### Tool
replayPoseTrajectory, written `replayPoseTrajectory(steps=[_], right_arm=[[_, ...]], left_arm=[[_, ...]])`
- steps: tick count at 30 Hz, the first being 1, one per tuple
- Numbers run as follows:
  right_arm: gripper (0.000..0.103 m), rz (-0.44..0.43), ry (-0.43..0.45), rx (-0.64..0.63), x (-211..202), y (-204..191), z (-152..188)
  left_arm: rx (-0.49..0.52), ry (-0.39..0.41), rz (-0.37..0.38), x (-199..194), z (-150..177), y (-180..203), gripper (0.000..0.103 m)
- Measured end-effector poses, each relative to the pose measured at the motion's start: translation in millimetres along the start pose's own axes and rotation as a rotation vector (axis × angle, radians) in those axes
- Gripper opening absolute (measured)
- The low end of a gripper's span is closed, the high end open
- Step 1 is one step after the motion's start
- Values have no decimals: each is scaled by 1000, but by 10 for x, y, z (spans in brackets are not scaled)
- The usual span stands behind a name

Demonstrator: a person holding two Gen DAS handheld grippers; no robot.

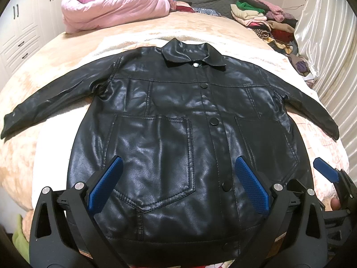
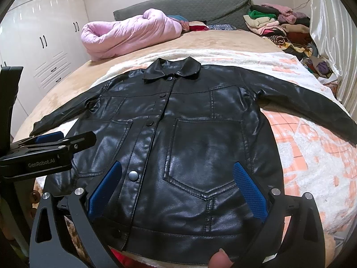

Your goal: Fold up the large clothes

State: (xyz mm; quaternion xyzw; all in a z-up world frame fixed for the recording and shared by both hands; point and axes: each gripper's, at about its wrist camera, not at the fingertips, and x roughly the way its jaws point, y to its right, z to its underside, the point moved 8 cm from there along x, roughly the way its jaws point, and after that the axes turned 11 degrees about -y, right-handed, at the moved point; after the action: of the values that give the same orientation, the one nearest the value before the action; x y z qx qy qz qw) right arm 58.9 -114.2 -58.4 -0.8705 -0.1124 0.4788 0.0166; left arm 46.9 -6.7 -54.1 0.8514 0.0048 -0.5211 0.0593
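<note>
A black leather jacket (image 1: 178,120) lies flat and face up on the bed, buttoned, collar at the far end, both sleeves spread out sideways. It also shows in the right wrist view (image 2: 191,134). My left gripper (image 1: 178,176) is open and empty, hovering above the jacket's lower left front near the hem. My right gripper (image 2: 177,179) is open and empty, above the lower right front pocket. The right gripper's blue pad (image 1: 325,172) shows at the right edge of the left view. The left gripper (image 2: 49,143) shows side-on at the left of the right view.
The jacket rests on a white and pink fleece blanket (image 2: 312,147) over a tan bedspread (image 1: 55,71). A rolled pink quilt (image 1: 111,6) and a heap of clothes (image 1: 267,20) lie at the head. White wardrobes (image 2: 40,40) stand left, a curtain (image 1: 330,51) right.
</note>
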Motion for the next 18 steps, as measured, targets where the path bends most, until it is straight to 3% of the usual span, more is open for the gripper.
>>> replayPoseTrajectory(steps=[18], right_arm=[[99,-8,-3,-1,75,-13,-196]], left_arm=[[-4,-8,-6,38,-133,-45,94]])
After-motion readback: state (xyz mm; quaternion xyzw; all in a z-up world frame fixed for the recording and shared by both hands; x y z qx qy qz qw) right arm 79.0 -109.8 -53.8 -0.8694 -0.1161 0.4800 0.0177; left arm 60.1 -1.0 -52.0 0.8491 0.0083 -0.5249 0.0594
